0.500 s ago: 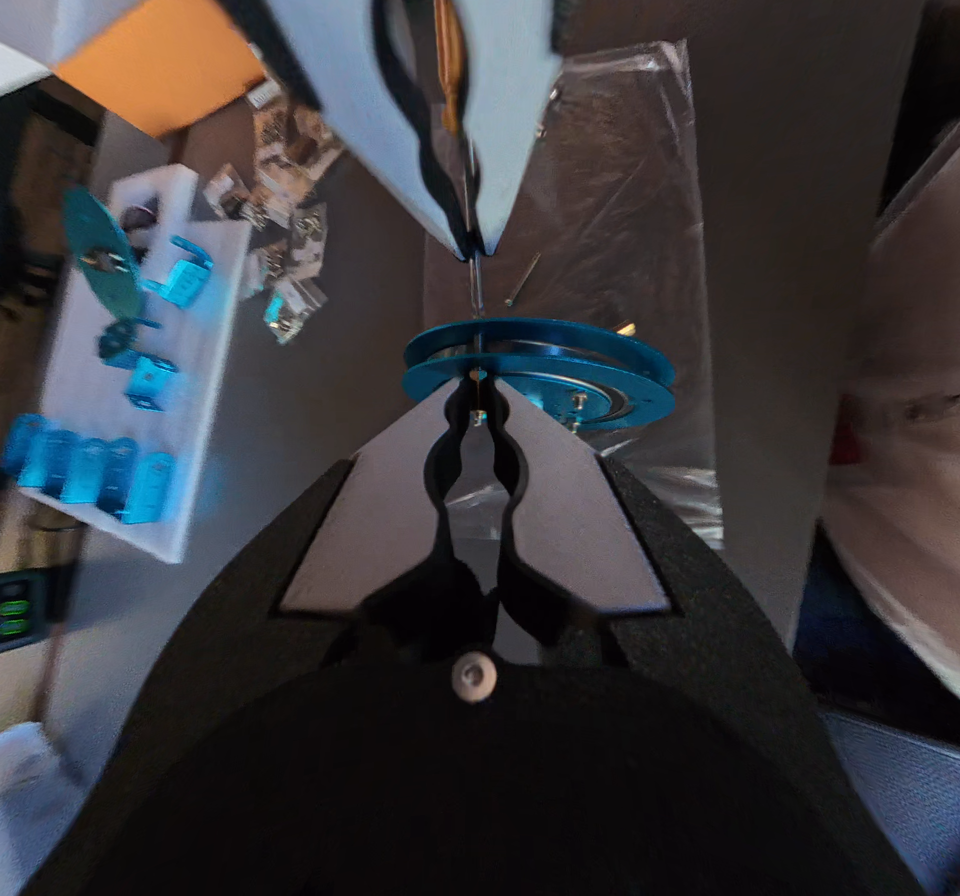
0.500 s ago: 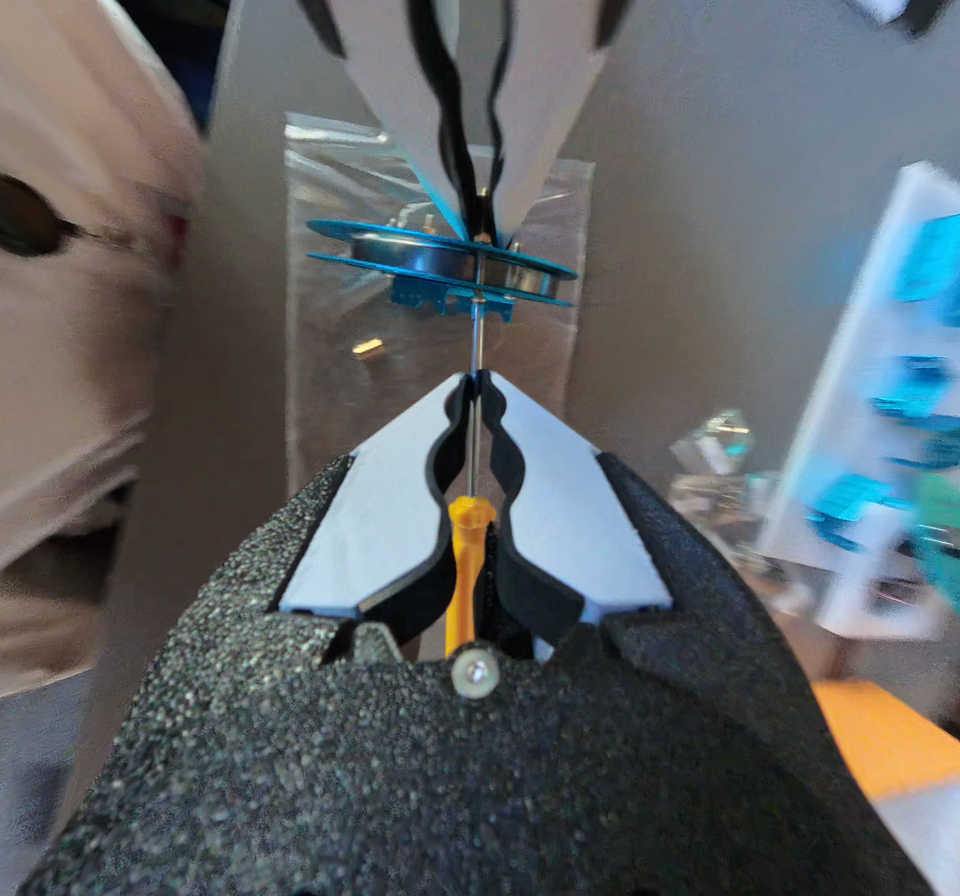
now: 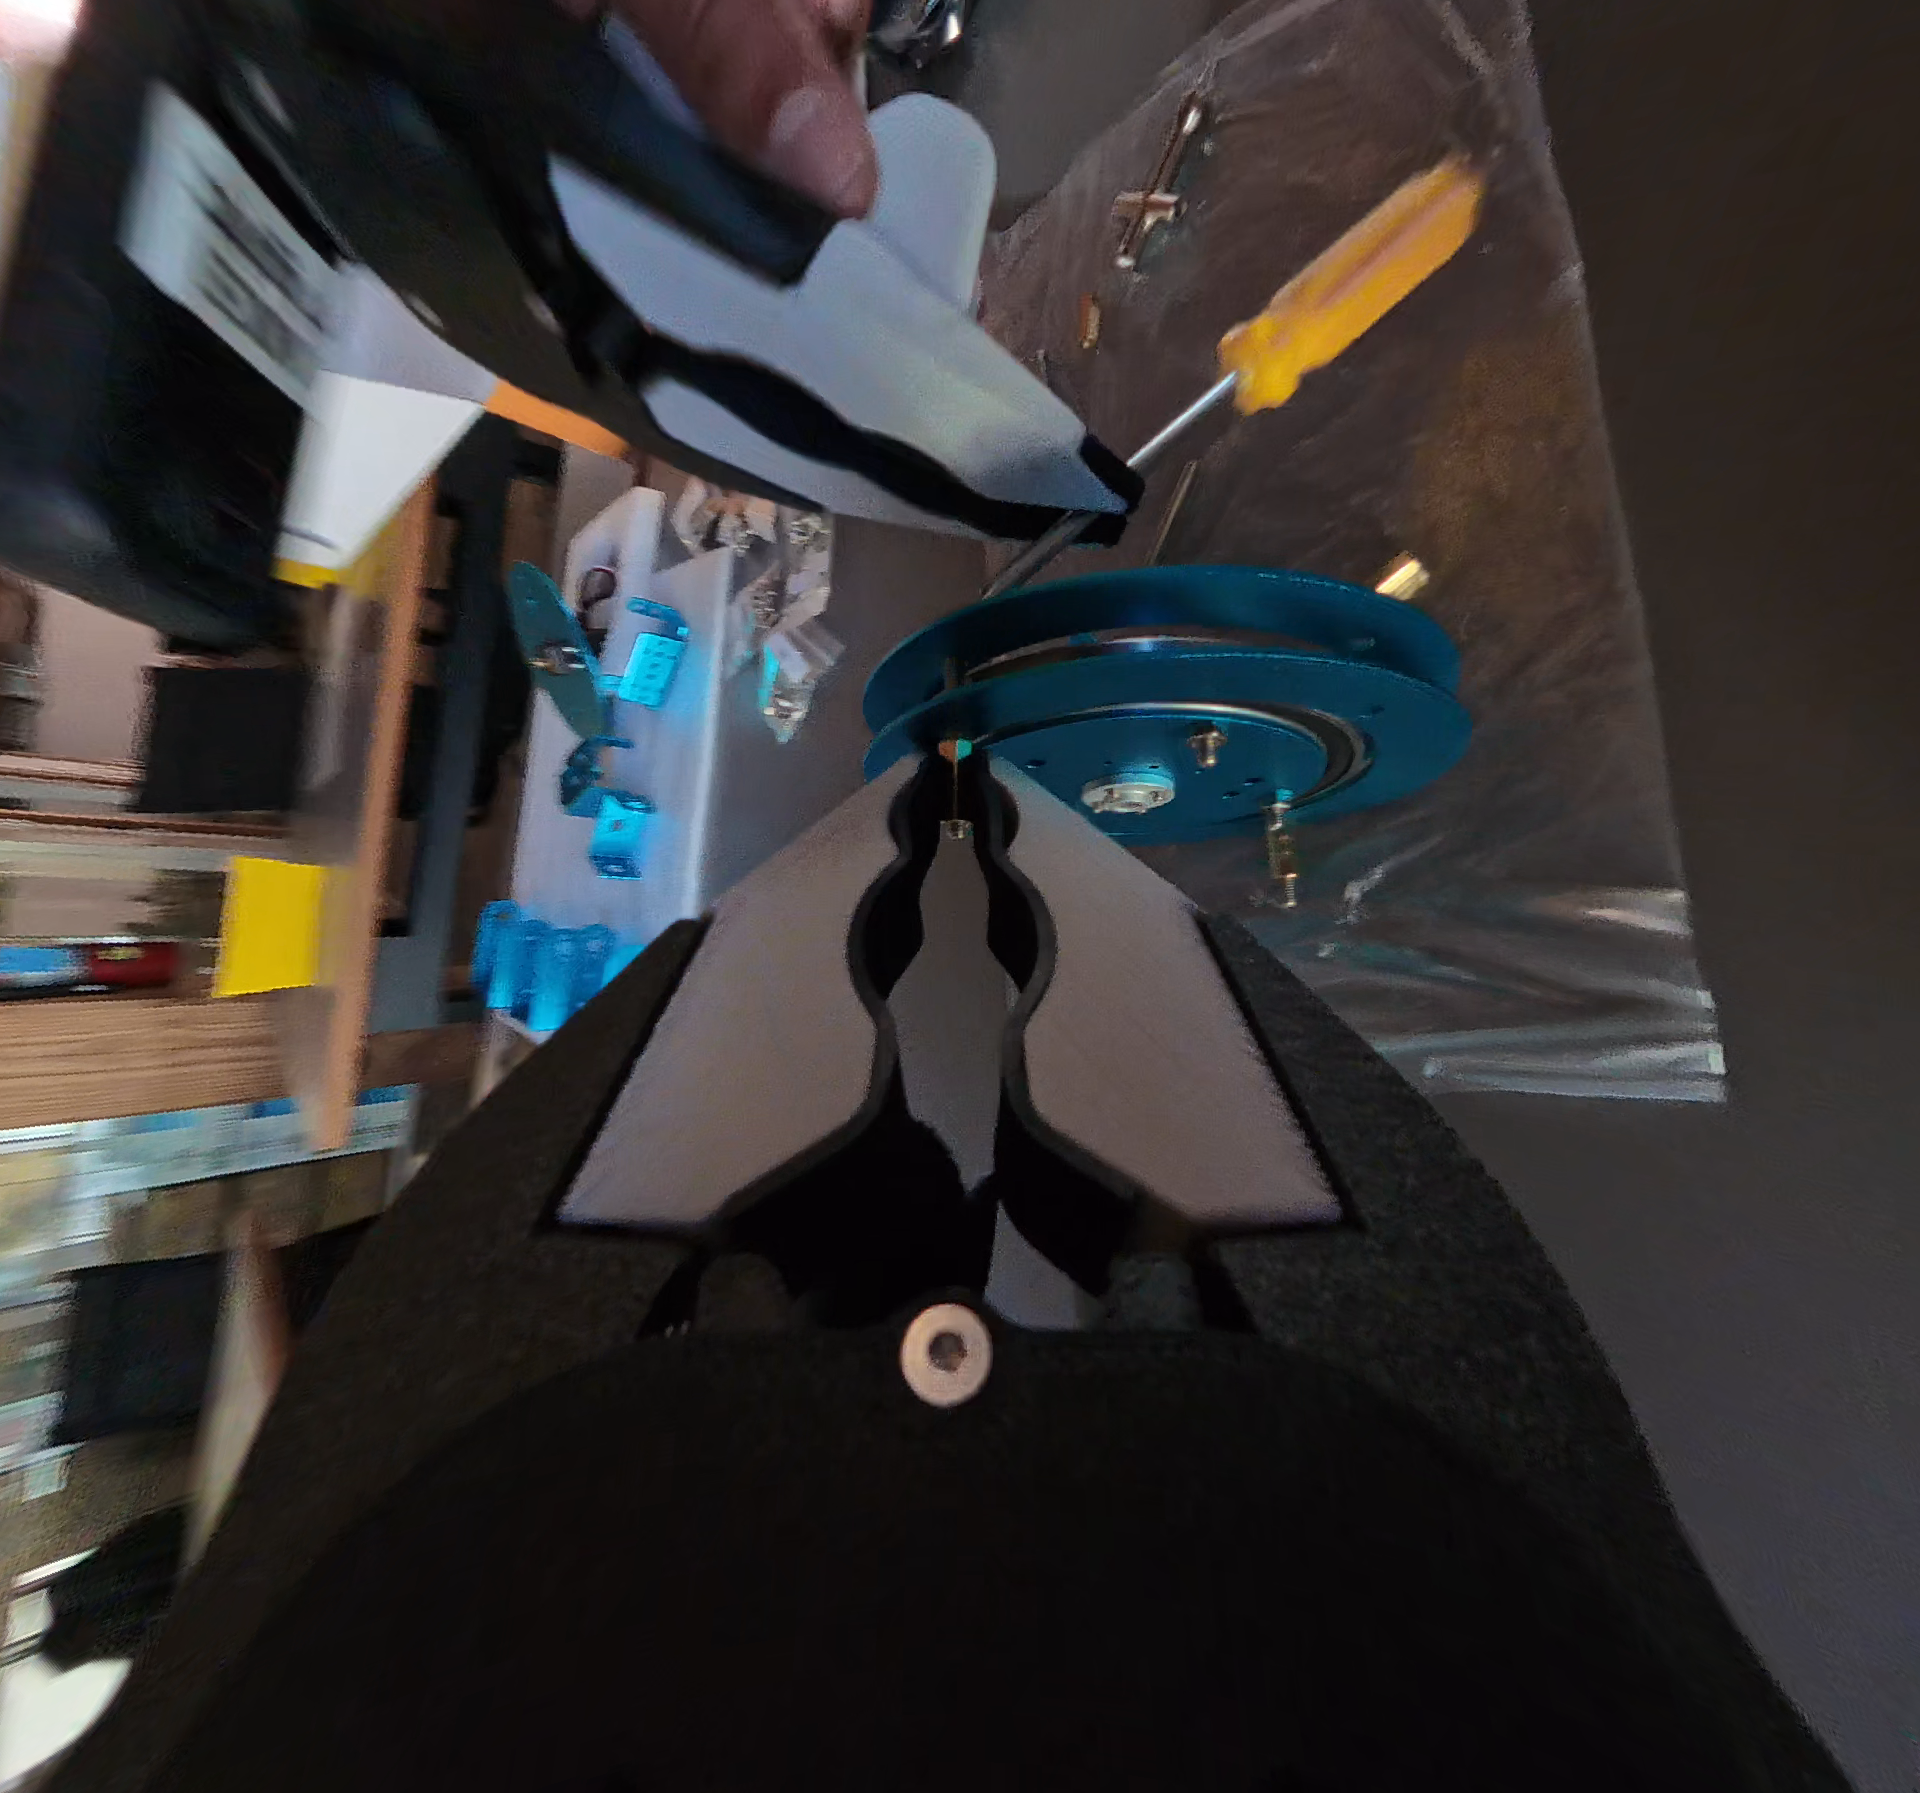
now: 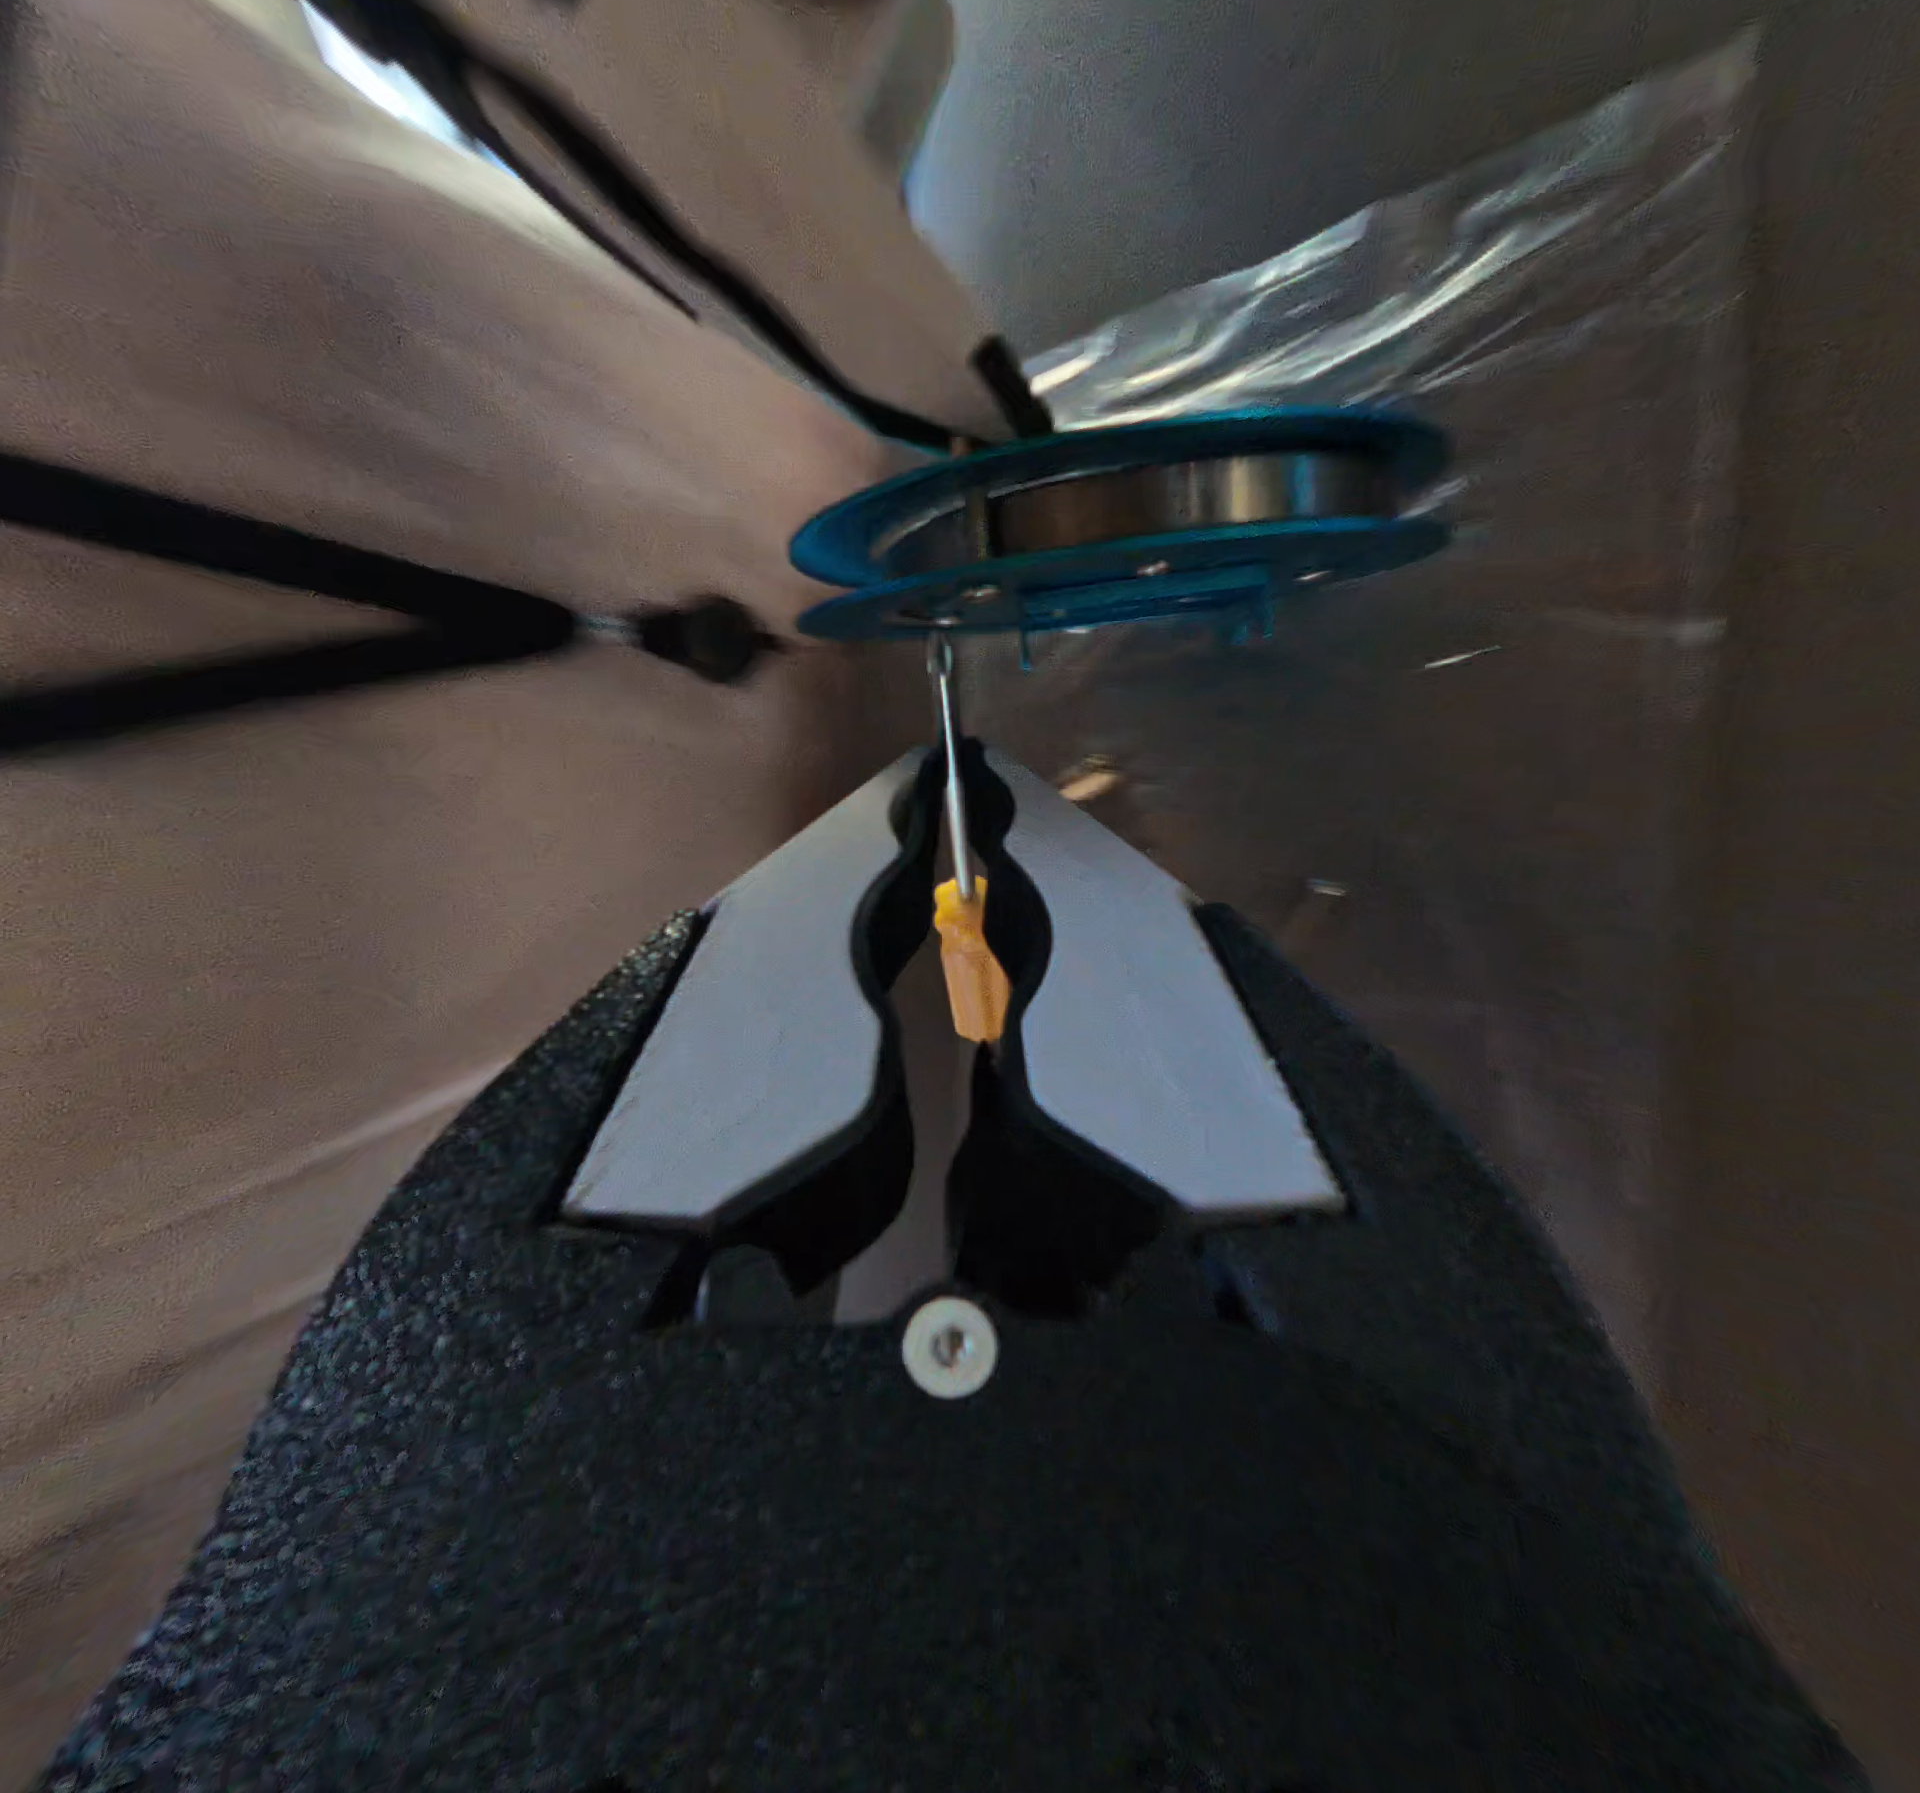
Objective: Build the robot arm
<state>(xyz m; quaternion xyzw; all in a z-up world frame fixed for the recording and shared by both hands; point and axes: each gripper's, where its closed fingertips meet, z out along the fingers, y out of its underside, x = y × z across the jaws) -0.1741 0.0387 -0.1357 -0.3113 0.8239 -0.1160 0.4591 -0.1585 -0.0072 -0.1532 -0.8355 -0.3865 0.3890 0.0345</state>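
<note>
Fingertips of the left gripper (image 3: 956, 787) pinch a small brass standoff (image 3: 953, 775) at the near rim of the blue two-disc metal assembly (image 3: 1164, 704), above a clear plastic bag (image 3: 1455, 912). Closed on the shaft of a yellow-handled screwdriver (image 4: 961, 896), the right gripper (image 4: 951, 767) holds its tip against the far disc.

The right gripper (image 4: 954, 767) pinches a yellow-handled screwdriver (image 4: 966, 954), its tip touching the blue disc assembly (image 4: 1122, 538) at mid-frame.

A dark grey tabletop (image 3: 1714, 600) carries a clear plastic sheet (image 3: 1507, 912) with small screws and brass standoffs scattered on it. Farther off on the same surface sits a white tray (image 3: 665, 704) of blue metal brackets, with little clear parts bags (image 3: 790, 663) beside it.
</note>
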